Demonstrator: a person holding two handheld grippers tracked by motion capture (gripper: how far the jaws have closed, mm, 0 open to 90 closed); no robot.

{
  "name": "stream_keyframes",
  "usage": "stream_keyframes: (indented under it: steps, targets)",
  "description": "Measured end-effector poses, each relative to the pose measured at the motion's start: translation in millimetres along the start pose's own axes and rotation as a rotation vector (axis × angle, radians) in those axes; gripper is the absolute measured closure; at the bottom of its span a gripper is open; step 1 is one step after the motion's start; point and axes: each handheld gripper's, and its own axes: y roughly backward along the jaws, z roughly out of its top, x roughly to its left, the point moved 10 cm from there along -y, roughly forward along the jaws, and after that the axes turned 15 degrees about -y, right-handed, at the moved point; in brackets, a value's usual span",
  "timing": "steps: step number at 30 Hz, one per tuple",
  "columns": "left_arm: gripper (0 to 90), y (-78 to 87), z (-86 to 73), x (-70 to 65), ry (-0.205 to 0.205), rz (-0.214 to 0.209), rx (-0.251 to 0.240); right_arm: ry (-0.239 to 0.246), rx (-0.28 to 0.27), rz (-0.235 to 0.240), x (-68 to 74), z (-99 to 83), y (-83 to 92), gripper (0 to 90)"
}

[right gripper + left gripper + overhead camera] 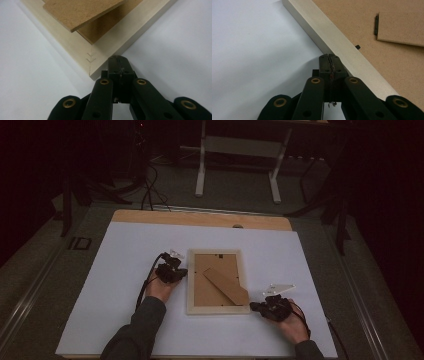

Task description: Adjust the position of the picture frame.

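Lying face down at mid-sheet on the white board [125,270], a wooden picture frame [191,285] (brown stand [226,286] uppermost) is flanked by two grippers: left gripper [184,271] closed and empty against its left rail; right gripper [254,306] likewise closed, empty, at its near right corner.

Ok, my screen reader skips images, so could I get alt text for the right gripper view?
A shut black claw meets the near corner of a pale wooden picture frame lying face down on a white table, its brown stand flap raised.
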Motion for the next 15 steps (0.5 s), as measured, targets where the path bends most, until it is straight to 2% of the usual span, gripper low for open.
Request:
stream_keyframes:
  steps: [5, 15]
  targets:
    - [90.0, -1.9, 2.1, 1.7, 0.010, -0.011, -0.005, 0.017, 0.008, 0.011, 5.8, -2.3, -0.5, 90.0]
    - [90.0, -5.4, 5.9, 4.8, 0.001, -0.012, -0.002, 0.047, 0.022, 0.044, 22.6, -8.8, -2.5, 90.0]
